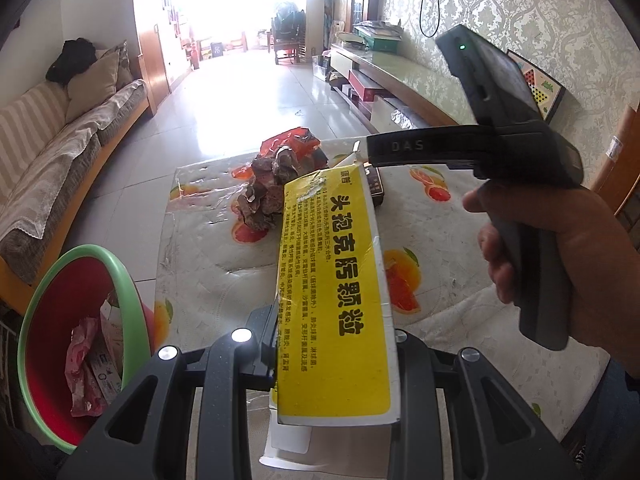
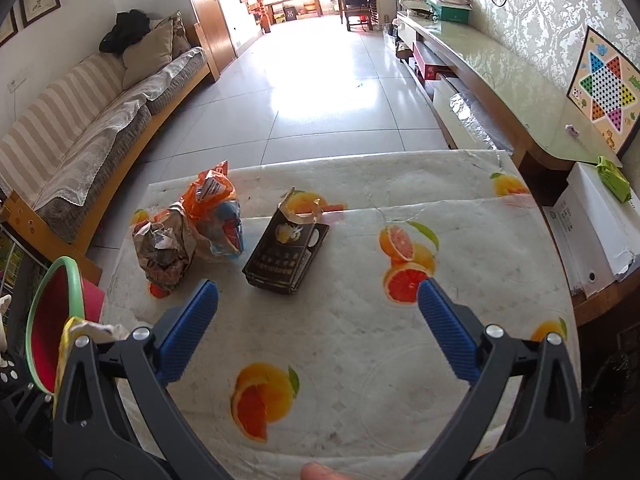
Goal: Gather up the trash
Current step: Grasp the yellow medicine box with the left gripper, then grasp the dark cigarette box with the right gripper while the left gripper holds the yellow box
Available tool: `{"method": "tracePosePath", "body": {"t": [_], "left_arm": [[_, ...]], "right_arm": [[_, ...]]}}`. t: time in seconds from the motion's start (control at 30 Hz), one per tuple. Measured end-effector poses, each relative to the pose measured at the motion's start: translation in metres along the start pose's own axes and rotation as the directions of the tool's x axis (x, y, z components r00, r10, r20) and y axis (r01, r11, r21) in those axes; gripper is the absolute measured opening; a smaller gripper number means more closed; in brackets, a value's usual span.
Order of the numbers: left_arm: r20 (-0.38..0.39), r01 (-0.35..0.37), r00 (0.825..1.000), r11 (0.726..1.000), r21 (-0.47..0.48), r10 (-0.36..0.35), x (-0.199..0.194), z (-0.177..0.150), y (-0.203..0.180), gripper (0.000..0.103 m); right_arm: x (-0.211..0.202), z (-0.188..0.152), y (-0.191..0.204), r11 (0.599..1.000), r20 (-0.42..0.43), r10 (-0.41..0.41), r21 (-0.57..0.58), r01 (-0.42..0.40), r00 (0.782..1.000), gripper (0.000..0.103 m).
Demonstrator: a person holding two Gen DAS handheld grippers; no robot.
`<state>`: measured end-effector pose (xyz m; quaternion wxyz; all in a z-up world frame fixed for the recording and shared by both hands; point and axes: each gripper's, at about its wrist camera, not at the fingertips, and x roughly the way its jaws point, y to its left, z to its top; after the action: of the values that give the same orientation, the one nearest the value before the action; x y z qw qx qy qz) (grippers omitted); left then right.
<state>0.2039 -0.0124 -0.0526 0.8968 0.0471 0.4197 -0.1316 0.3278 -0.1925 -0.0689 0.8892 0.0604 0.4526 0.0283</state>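
Holding a yellow box in my left tongs, I have it clamped flat between the jaws above the counter, its long side running away from me toward the far edge. My right tongs stand wide with nothing between the blue pads, hovering over the fruit-print cloth. Ahead of them a dark box lies on the counter with its top flap torn up. Just to its left sits a crumpled brown wrapper, touching an orange bag behind it. The bin, red inside with a green rim, stands off the counter's left edge on the floor and has pink wrappers and a small carton in it.
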Motion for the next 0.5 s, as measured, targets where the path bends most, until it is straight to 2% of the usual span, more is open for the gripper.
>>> {"method": "tracePosePath", "body": {"t": [0.2,0.33,0.43,0.5], "left_arm": [[-0.006,0.006,1.0,0.999,-0.037,-0.007,-0.003,-0.01,0.017,0.026],[-0.007,0.007,1.0,0.999,-0.051,-0.007,-0.005,-0.017,0.029,0.026],[-0.008,0.011,1.0,0.999,-0.053,-0.011,-0.006,-0.019,0.032,0.026],[-0.011,0.013,1.0,0.998,-0.063,-0.014,-0.006,-0.022,0.036,0.026]], "right_arm": [[0.044,0.016,0.007,0.996,-0.041,-0.018,0.091,0.022,0.999,0.098],[0.064,0.019,0.013,0.991,-0.069,-0.058,0.119,0.066,0.996,0.096],[0.078,0.016,0.018,0.987,-0.113,-0.066,0.137,0.081,0.991,0.083],[0.085,0.013,0.022,0.988,-0.129,-0.089,0.116,0.104,0.988,0.079]]}}
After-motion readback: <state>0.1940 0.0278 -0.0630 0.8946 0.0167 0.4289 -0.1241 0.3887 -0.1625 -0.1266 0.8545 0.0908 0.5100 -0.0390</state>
